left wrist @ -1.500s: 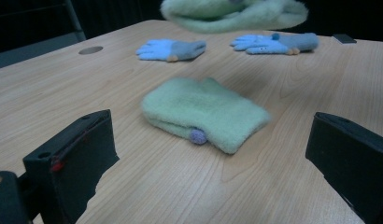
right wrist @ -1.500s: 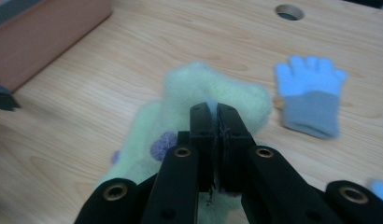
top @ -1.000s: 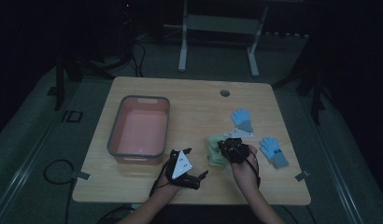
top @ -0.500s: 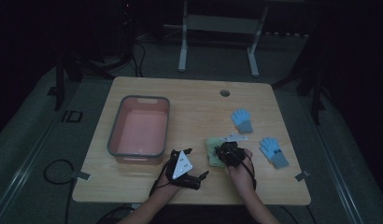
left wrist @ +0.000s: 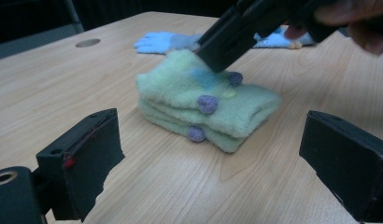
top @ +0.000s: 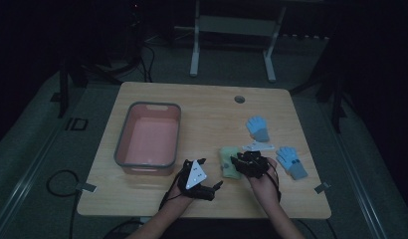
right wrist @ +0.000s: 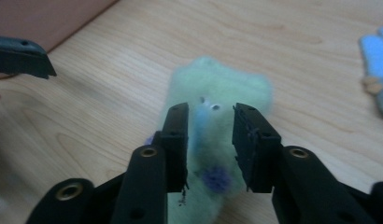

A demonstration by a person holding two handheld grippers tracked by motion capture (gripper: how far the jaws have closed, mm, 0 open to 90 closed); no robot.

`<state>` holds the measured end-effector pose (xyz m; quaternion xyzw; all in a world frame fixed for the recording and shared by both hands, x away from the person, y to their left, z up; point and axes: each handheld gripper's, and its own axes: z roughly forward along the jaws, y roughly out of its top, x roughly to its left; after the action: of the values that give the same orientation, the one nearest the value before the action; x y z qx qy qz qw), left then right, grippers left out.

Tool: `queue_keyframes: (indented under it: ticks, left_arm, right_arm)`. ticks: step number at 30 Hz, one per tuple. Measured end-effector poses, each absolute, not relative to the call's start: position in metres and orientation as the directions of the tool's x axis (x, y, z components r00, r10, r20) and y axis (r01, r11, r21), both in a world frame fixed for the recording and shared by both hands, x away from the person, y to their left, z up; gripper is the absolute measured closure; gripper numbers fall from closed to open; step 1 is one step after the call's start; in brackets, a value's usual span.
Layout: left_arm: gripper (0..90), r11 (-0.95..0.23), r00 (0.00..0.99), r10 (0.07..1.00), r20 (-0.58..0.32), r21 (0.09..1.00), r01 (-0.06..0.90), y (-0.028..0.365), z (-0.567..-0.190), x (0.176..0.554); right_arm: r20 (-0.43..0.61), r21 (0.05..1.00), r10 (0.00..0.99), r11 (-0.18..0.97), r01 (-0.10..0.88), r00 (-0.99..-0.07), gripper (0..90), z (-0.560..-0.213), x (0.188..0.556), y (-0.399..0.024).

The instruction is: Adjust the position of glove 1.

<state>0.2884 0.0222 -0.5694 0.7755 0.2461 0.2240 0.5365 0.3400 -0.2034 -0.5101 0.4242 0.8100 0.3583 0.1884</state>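
Note:
A folded pale green fuzzy glove (left wrist: 213,100) with purple dots lies on the wooden table (top: 202,114), near the front (top: 227,168). My right gripper (right wrist: 210,116) hovers over it, tilted down. Its jaws have just been opening and now stand apart on either side of the glove's top fold without pressing it; the same gripper (left wrist: 224,42) touches the glove's top from above. My left gripper (top: 213,186) rests low near the front edge, facing the glove, with its jaws (left wrist: 210,133) wide open and nothing between them.
A pink bin with a grey rim (top: 123,134) stands at the left. Two blue gloves (top: 257,128) (top: 291,160) and a white tag (top: 257,147) lie to the right of the green glove. A round hole (top: 239,99) sits near the table's far edge.
The right hand has edged slightly toward the near side over the green glove. The left hand has kept still.

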Motion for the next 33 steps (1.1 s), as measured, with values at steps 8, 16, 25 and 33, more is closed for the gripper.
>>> queue_keyframes:
  ticks: [8,16,25,33]
  left_arm:
    - [5.2,-0.320,0.844,0.536,-0.021,0.920,0.226,0.019,-0.561,0.292]
    - [15.2,-0.392,0.893,0.447,0.053,0.909,0.142,0.005,-0.556,0.294]
    - [29.4,-0.500,0.917,0.353,0.183,0.866,0.020,-0.018,-0.550,0.310]
    - [40.8,-0.584,0.936,0.279,0.213,0.812,-0.011,-0.031,-0.555,0.326]
  right_arm:
    - [-0.011,0.759,0.775,0.418,0.499,-0.632,52.4,-0.500,0.344,-0.232]
    - [0.015,0.770,0.724,0.431,0.470,-0.689,54.6,-0.492,0.358,-0.249]
    - [0.048,0.751,0.660,0.471,0.463,-0.750,50.9,-0.489,0.386,-0.239]
    - [0.082,0.713,0.634,0.501,0.490,-0.769,45.6,-0.504,0.413,-0.227]
